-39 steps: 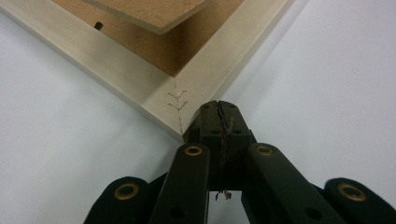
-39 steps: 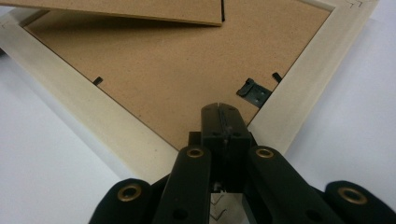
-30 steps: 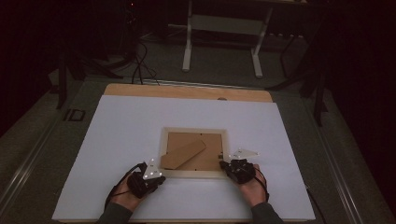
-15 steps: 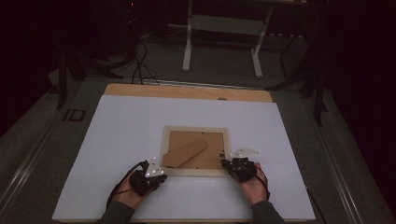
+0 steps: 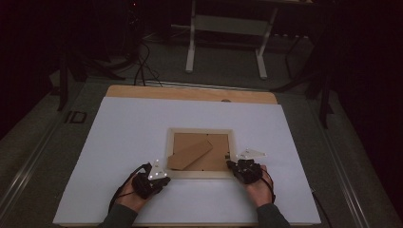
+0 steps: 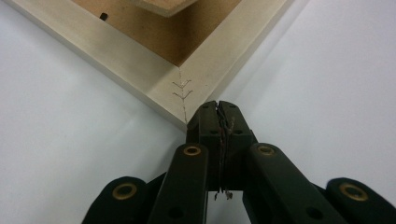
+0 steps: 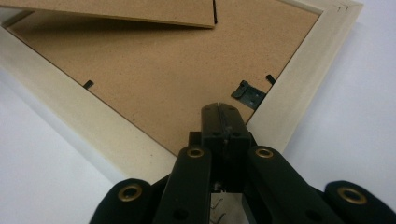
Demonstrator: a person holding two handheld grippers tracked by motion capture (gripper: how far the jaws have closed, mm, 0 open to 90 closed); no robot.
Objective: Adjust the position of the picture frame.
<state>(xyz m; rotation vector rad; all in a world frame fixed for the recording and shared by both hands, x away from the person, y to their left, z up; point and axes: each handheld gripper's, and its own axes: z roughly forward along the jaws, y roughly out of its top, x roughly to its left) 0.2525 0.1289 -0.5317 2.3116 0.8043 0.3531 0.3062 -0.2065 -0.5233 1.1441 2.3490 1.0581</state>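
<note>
The picture frame lay face down on the white board, looking light, stiff and best pinched by its pale wooden rim, while the left gripper and right gripper, jaws pressed together empty, met its near corners.

I note a picture frame with pale cream borders and a brown fibreboard back. Its prop flap is a lighter tan. Small black clips sit on the back. My left gripper and right gripper are black with brass-coloured rivets. The table sheet is plain white, with a wooden edge beyond.
</note>
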